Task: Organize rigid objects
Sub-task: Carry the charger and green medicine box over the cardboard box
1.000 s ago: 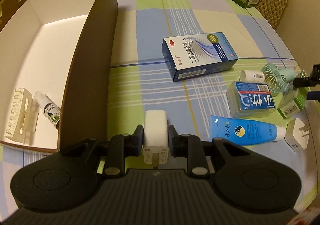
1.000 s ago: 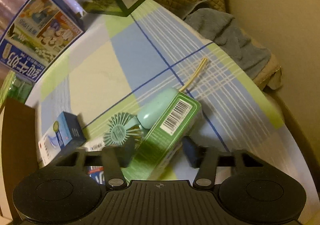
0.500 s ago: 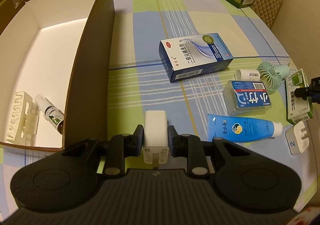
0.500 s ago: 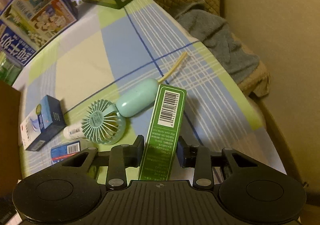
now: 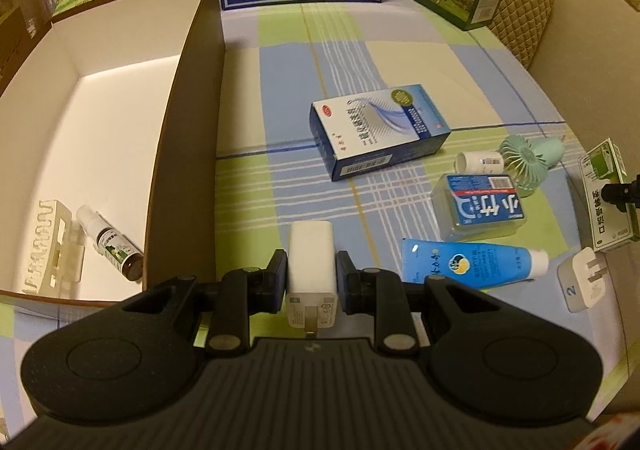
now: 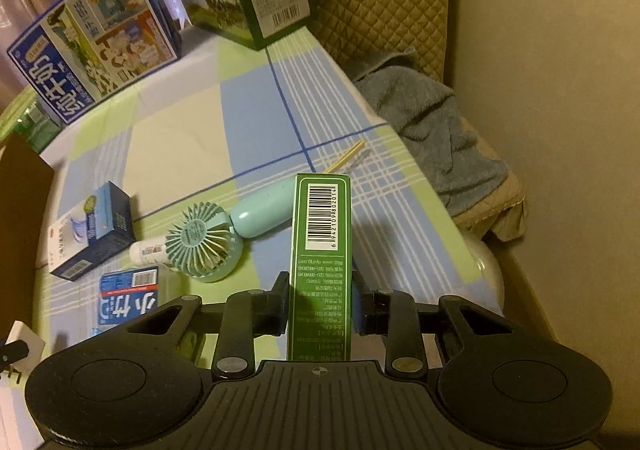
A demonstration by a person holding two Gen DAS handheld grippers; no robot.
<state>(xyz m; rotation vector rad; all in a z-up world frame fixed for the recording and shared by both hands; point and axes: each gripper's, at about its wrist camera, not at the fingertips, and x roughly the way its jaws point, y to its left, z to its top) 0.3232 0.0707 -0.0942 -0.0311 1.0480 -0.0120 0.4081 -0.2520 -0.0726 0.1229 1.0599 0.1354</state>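
The right gripper (image 6: 320, 306) is now lifting the slim green carton (image 6: 320, 250), pinching it; the left gripper (image 5: 311, 278) is clamping the white charger block (image 5: 311, 262). Keep both level toward the open box (image 5: 188, 130) at ten o'clock.

The green box (image 6: 320, 270) hides its near end (behind the gripper body).

The left tongs (image 5: 312, 279) clamp a white charger (image 5: 311, 262) above the checked surface (image 5: 280, 98), just right of an open cardboard box (image 5: 188, 122) holding a spray bottle (image 5: 110, 243) and a cream rack (image 5: 48, 246). To the right lie a blue carton (image 5: 376, 130), toothpaste tube (image 5: 472, 263), mint fan (image 5: 528, 158) and another plug (image 5: 582, 284).
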